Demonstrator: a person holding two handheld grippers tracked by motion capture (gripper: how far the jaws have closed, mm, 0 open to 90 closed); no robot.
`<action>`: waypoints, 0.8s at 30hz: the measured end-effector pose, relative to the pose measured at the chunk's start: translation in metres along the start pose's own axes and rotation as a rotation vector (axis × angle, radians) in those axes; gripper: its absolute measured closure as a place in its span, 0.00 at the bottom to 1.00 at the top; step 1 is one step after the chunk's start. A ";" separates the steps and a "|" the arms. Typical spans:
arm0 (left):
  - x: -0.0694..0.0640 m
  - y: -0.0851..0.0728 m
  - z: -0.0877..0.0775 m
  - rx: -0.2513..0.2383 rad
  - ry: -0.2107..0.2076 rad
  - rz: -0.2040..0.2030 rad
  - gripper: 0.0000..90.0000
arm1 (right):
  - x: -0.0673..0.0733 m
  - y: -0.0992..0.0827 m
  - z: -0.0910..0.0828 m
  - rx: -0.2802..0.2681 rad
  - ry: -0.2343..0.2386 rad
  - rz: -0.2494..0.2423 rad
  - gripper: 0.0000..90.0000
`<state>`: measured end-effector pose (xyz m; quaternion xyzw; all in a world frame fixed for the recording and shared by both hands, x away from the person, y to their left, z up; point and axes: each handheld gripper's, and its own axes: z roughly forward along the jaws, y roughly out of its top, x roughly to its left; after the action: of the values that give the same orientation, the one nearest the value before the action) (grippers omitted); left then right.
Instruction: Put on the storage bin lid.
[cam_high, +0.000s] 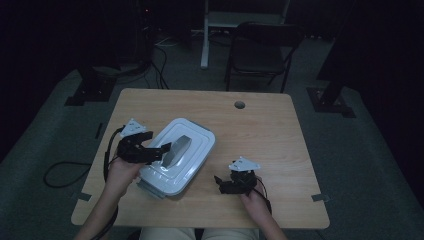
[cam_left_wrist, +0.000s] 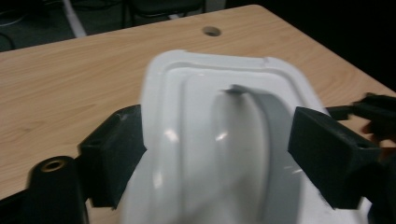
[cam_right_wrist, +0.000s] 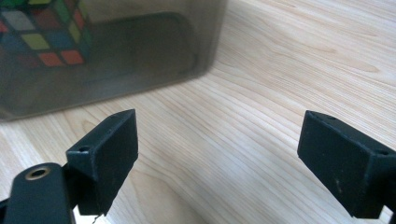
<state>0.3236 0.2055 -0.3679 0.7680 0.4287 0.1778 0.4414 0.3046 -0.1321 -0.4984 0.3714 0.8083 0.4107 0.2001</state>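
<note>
In the lower part of the high view, the person's forearms come up from the bottom edge. The right tool (cam_high: 220, 182) sits low and right of centre, resting over the bare desk (cam_high: 260, 125), apart from the box. In the right gripper view its two black jaws stand wide apart with only wood grain between them, so it is released and grips nothing. Beyond them, in the upper left of that frame, the smoky see-through wall of the box (cam_right_wrist: 116, 51) rises from the desk, and a coloured puzzle cube (cam_right_wrist: 44, 32) shows through it at the top left corner.

The left tool (cam_high: 165, 150) lies left of centre in the high view, reaching onto the white lid (cam_high: 192, 142) of the box. In the left gripper view its jaws straddle the lid (cam_left_wrist: 201, 140), one at the lower left and one at the right, with the grey handle (cam_left_wrist: 273, 116) between them. The jaws stand open and I see no pad pressing on the handle; the lid is blurred there.

The box stands near the middle of the desk, turned at a slant. Farther up, a round cable hole (cam_high: 239, 105) marks the desk's far edge. Beyond the desk, at the top of the frame, a dark folding chair (cam_high: 260, 52) stands on the floor.
</note>
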 end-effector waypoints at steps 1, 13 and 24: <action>0.008 -0.002 -0.001 -0.011 -0.004 -0.012 0.20 | -0.003 -0.002 -0.003 0.000 -0.005 0.010 0.14; 0.055 -0.021 0.002 -0.020 0.166 -0.078 0.01 | -0.008 -0.010 -0.005 0.007 -0.020 0.032 0.14; 0.089 -0.042 0.017 -0.046 0.268 -0.090 0.01 | -0.006 -0.013 0.000 0.024 -0.015 0.034 0.14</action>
<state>0.3642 0.2793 -0.4213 0.7071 0.5135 0.2683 0.4053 0.3026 -0.1415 -0.5087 0.3905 0.8053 0.4015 0.1944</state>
